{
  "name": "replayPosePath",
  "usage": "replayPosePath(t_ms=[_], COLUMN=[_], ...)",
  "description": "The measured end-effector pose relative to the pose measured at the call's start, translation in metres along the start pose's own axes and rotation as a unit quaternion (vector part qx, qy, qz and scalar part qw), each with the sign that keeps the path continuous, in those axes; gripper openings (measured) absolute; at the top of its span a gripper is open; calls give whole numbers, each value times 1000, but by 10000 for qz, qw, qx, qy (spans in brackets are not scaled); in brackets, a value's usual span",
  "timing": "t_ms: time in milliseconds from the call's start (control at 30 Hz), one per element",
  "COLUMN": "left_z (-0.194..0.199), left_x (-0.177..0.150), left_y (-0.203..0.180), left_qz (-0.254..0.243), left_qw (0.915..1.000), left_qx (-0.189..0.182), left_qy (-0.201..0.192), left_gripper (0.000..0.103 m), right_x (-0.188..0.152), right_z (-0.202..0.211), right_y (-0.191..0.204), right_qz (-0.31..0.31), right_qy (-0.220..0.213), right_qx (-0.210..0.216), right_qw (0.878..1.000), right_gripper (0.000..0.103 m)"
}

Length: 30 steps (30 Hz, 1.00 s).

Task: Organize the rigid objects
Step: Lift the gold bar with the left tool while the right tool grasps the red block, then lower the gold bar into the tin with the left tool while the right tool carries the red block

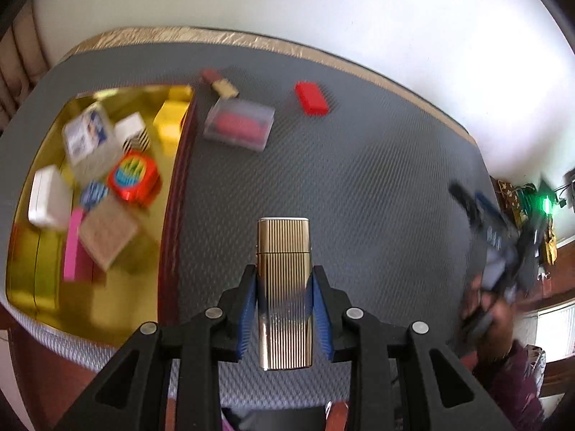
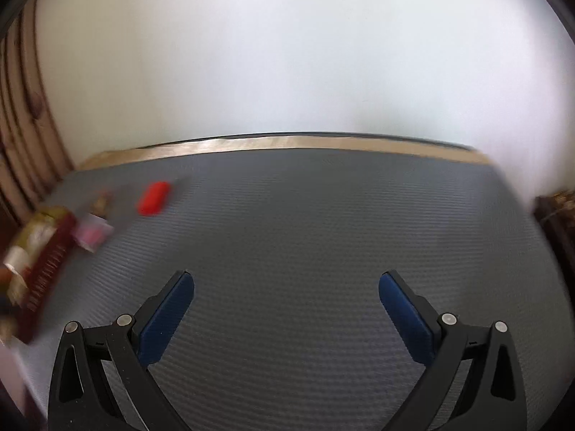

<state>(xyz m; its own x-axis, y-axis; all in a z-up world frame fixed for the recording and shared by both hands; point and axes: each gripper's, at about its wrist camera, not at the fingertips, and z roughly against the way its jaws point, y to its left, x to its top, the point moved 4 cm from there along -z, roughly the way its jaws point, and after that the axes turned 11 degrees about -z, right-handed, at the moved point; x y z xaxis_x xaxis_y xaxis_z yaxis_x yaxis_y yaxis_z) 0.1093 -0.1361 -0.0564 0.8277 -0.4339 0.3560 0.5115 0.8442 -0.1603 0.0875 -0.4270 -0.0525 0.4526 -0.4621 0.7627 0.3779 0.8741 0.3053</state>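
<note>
My left gripper (image 1: pixel 284 280) is shut on a gold ribbed lighter (image 1: pixel 284 287) and holds it above the grey mat (image 1: pixel 359 186), just right of the gold tray (image 1: pixel 151 280). The tray holds several small boxes and a red round tin (image 1: pixel 133 176). On the mat lie a clear case with red contents (image 1: pixel 239 125), a red block (image 1: pixel 311 98) and a small beige and red piece (image 1: pixel 221 83). My right gripper (image 2: pixel 286 283) is open and empty over bare mat; it shows blurred at the right of the left wrist view (image 1: pixel 503 244). The red block (image 2: pixel 153 197) lies far left of it.
The tray's dark red wall (image 1: pixel 176 208) runs between the tray and the mat. The mat's gold back edge (image 2: pixel 287 142) meets a white wall. The tray (image 2: pixel 39 248) and the clear case (image 2: pixel 92 235) sit blurred at the left in the right wrist view.
</note>
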Motion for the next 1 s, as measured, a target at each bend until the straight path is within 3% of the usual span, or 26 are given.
replayPosePath(t_ms=[100,367,733,800,900,1000], left_z=[0,5,2,0,-3,-5], left_x=[-10,-26,-31,-32,-31,-31], left_y=[-1,-5,-6,-4,-2,-2], left_qz=[69,-161,-347,-340,-327,-309], left_qw=[10000,9996,9993,9993,9994,9995], left_qx=[-35,192,99,76,51,18], left_qy=[35,-96,-121,-106,-105,-95], left_gripper=[30,30,30,30,30,30], right_x=[13,34,34,31,28,26], right_z=[-19,-83,-159,-171,-174,-169], right_y=[40,148,188,190,191,189], right_qz=[140,1075,1476,1583,1758,1780], right_qy=[190,602,1192,1366,1482,1542], right_qx=[351,618,228,74,11,32], right_qw=[9991,9905,9816,9779,9732,9719], right_gripper=[103,100,70,41,29,27])
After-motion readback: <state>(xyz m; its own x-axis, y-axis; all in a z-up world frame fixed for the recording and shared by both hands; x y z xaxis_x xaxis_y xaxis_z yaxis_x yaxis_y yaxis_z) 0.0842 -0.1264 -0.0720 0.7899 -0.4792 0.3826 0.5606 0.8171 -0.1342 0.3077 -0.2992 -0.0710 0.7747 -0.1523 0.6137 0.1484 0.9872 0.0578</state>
